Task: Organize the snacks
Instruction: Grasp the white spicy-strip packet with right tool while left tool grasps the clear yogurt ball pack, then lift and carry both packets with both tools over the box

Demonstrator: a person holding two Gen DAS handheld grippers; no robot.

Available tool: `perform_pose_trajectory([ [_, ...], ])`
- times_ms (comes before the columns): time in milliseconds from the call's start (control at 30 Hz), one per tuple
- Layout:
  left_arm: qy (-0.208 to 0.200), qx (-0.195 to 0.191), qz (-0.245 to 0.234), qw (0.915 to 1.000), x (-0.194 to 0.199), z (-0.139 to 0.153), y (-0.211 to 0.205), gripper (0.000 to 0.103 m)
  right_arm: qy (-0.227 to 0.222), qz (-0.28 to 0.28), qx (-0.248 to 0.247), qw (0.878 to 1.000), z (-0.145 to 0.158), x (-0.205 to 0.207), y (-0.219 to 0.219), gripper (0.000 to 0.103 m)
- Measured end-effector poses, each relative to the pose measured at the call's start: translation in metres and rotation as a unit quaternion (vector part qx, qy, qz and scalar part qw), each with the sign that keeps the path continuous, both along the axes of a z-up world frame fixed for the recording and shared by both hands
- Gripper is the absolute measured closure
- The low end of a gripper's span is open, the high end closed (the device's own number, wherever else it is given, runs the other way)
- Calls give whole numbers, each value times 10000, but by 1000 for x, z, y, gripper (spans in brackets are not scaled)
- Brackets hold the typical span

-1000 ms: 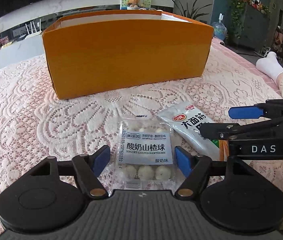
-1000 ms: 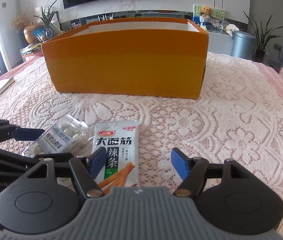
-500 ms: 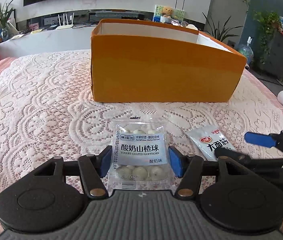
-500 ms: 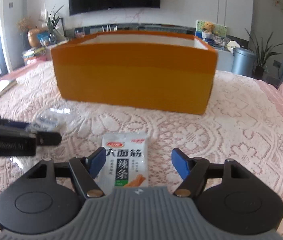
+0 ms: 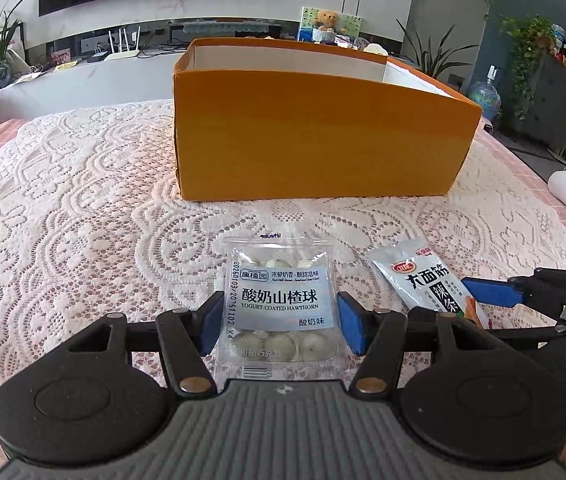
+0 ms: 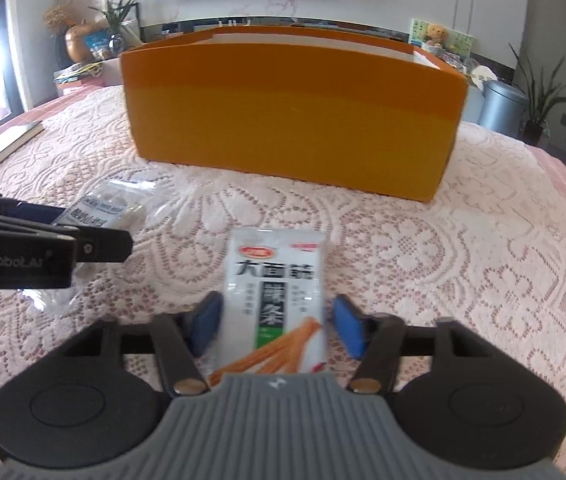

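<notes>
step: pick-up | left gripper (image 5: 279, 328) open, fingers beside hawthorn packet (image 5: 279, 308), no squeeze yet | right gripper (image 6: 275, 326) open astride spicy-strip packet (image 6: 277, 300) | both packets lie before orange box (image 5: 319, 136) | next: close, lift into box

Your right wrist view is motion-blurred: the print on the spicy strip packet (image 6: 277, 300) cannot be read there. The gripper body covers that packet's near end. In the left wrist view, the near edge of your hawthorn ball packet (image 5: 279, 312) is hidden likewise, and the orange box (image 5: 319, 128) floor lies behind its front wall. Whether either packet is gripped cannot be told.
</notes>
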State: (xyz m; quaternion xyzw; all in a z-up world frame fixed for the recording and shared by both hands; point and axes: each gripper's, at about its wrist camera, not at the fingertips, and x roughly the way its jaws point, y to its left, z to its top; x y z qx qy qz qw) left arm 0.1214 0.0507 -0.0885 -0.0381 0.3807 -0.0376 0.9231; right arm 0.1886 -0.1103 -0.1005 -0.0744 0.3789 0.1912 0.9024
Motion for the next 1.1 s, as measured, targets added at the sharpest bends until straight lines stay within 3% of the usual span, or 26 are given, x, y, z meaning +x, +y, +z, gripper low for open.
perform_pose_trajectory([
  [233,-81,48,-7,10000,-9,6,1,36,52,-42,-114,9999,4,-2,4,55],
  [400,-209,453,5,9988,-18,16,-6,36,3,-76,-115,9999,15,-6,0,55],
  [733,-341,219,84,9991,-20,59,-3,36,-557,122,-68,9984,62,-15,-7,55],
  [1000,-517,-155,63,9985,5,102,8,36,-932,228,-56,9954,109,8,-13,55],
  [1100,-588,-12,150,9982,19,116,9,36,-1028,272,-67,9943,126,21,-12,55],
])
